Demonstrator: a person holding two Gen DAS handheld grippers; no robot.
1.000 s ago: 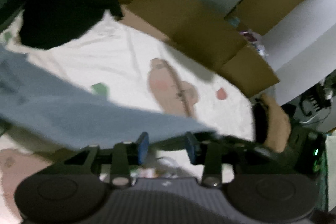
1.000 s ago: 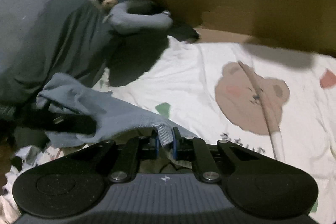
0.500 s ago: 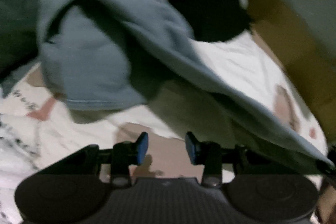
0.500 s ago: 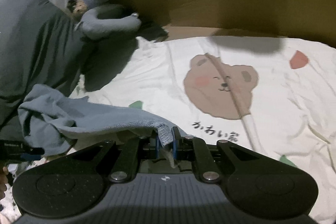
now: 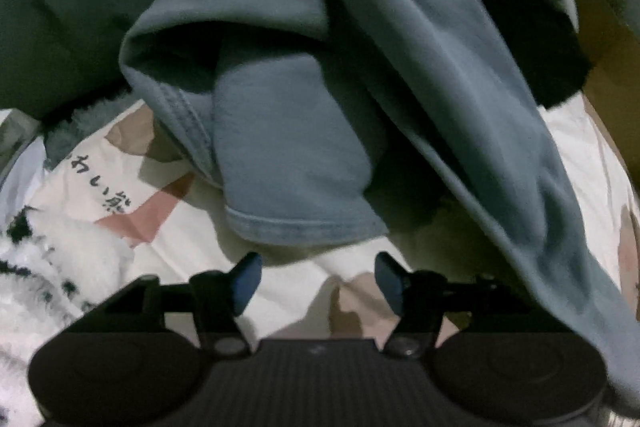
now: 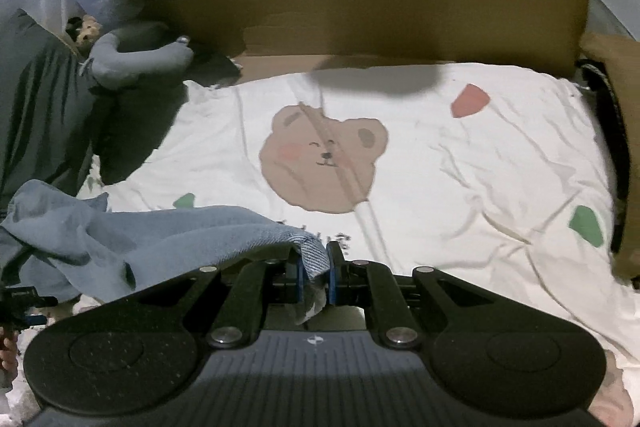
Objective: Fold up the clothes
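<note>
A blue-grey garment [image 5: 360, 47] hangs bunched over the white bear-print sheet [image 5: 180, 235]. One hemmed sleeve [image 5: 288, 167] droops just ahead of my left gripper [image 5: 316, 277], whose jaws are opening with nothing between them. In the right wrist view my right gripper [image 6: 313, 269] is shut on a corner of the same garment [image 6: 168, 231], which trails off to the left. The left gripper shows small at the left edge of that view.
The sheet [image 6: 440, 167] with a brown bear face [image 6: 324, 159] spreads ahead. A cardboard wall [image 6: 400, 3] borders its far side. A grey plush toy [image 6: 136, 55] and a dark green cover [image 6: 36, 99] lie at the left.
The left gripper swung down from the open sheet towards the bunched garment and its jaws widened. The right gripper carried its held corner across the sheet, so the bear face now sits nearer the middle.
</note>
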